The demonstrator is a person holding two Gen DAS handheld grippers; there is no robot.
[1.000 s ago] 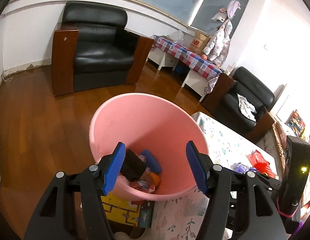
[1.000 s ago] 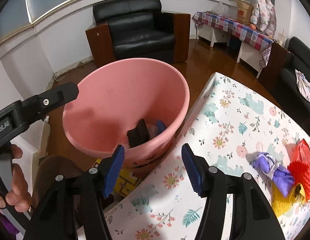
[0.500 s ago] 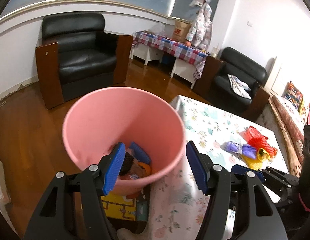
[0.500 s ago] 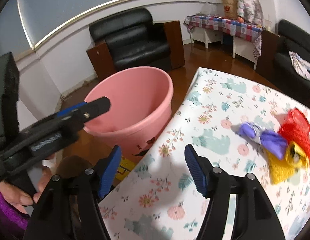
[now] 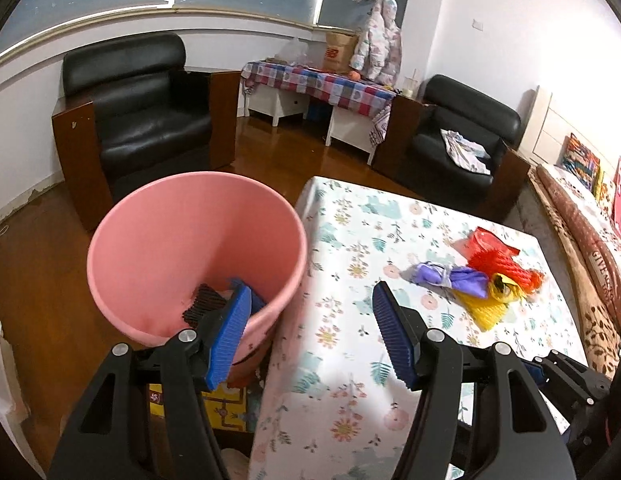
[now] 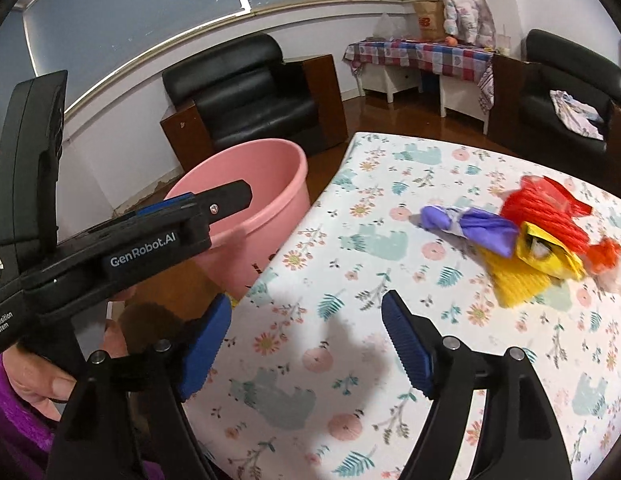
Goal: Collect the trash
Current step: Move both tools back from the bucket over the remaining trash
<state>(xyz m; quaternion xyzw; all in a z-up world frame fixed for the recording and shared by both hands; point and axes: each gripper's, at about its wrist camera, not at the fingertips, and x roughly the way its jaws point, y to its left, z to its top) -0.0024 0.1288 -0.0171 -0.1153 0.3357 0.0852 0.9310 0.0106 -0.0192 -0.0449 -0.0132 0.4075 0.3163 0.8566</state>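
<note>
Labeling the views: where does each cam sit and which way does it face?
Left wrist: on the left tool, angled down at the pink bin and table; only its own fingers and part of the right tool show.
Right wrist: on the right tool, jaws opening and empty, over the table; left tool and hand visible.
Shared: bin, table, trash pile, armchair.

Pink bucket (image 5: 158,240) left of frame; white floral tablecloth (image 5: 350,248) centre; purple wrapper (image 5: 450,278), red net (image 5: 498,260), yellow net (image 5: 484,308) at right; blue pads (image 5: 230,336) below.
</note>
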